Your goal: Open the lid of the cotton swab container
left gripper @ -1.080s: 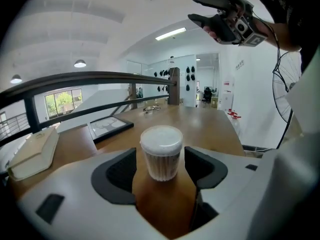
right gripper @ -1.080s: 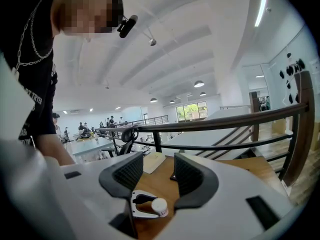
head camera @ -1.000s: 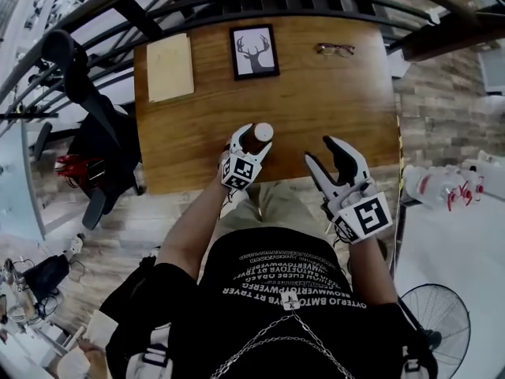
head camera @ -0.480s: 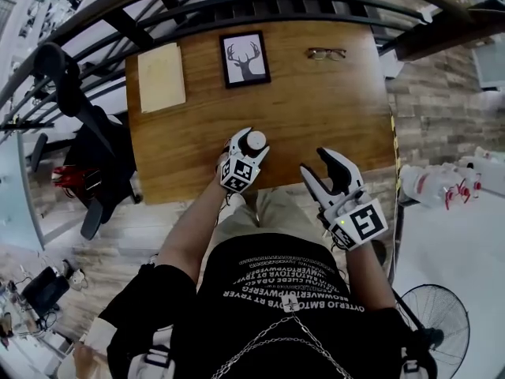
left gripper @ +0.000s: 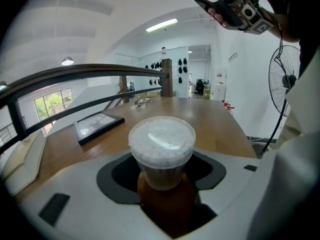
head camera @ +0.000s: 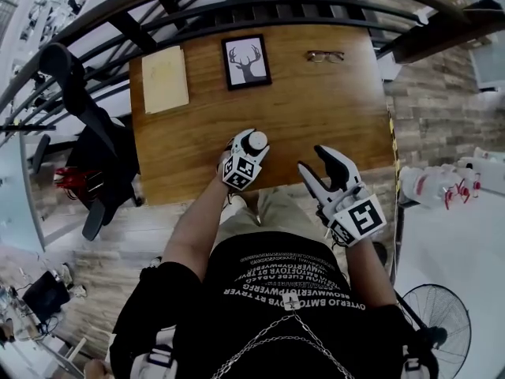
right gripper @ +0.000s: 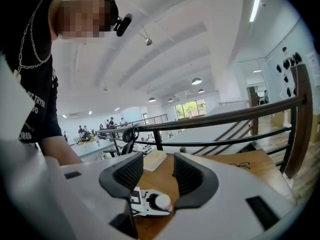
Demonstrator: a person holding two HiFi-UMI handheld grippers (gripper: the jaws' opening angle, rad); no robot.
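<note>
While our left gripper [head camera: 251, 144], jaws just closing but not yet visibly pressing, brackets the upright clear plastic cotton swab container [left gripper: 162, 176] near the front edge of the brown wooden table [head camera: 316, 101], our empty right gripper [head camera: 313, 160] hangs spread apart to its right, facing the frosted lid [left gripper: 162, 139].

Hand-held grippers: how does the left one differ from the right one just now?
The left hand-held gripper has the cotton swab container between its jaws, which have just been closing; the right hand-held gripper is open and empty. The left is down at the container; the right stands apart, pointing toward it. Both are white with a marker cube.
</note>
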